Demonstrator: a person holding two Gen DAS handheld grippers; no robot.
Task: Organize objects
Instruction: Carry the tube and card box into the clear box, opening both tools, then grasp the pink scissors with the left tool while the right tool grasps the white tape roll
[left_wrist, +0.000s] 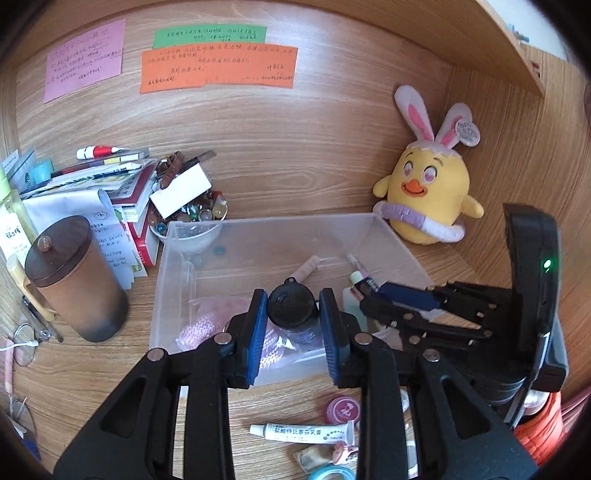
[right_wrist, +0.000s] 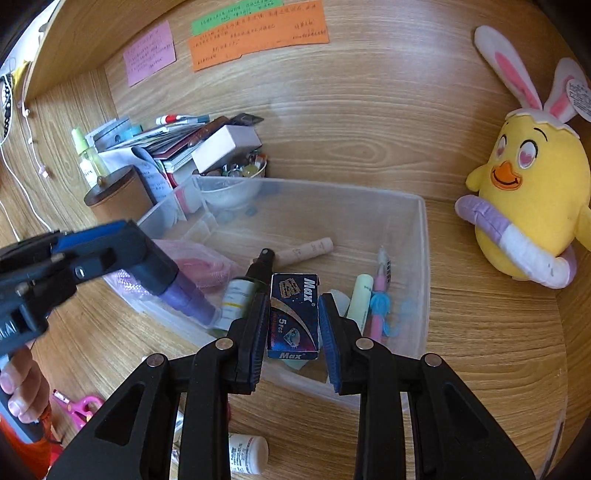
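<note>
A clear plastic bin (left_wrist: 173, 273) (right_wrist: 421, 258) stands on the wooden desk. My left gripper (left_wrist: 293, 314) hovers over its near side, shut on a purple bottle with a black cap (left_wrist: 291, 306); the bottle (right_wrist: 192, 301) also shows in the right wrist view, tilted down into the bin. My right gripper (right_wrist: 293, 321) is over the bin with its jaws apart around a blue Max box (right_wrist: 294, 317); the left pad touches it, and a gap shows on the right. In the bin lie a pink pouch (right_wrist: 199, 266), a spray bottle (right_wrist: 243, 288), a beige tube (right_wrist: 306, 249) and pens (right_wrist: 380, 291).
A yellow plush chick (left_wrist: 424, 192) (right_wrist: 532, 199) sits to the right. A brown lidded cup (left_wrist: 74, 277), stacked books (left_wrist: 122, 184) and a bowl of marbles (left_wrist: 195, 218) stand left of the bin. An ointment tube (left_wrist: 303, 432), a pink tin (left_wrist: 341, 410), a white bottle (right_wrist: 245, 454) and pink scissors (right_wrist: 79, 406) lie in front.
</note>
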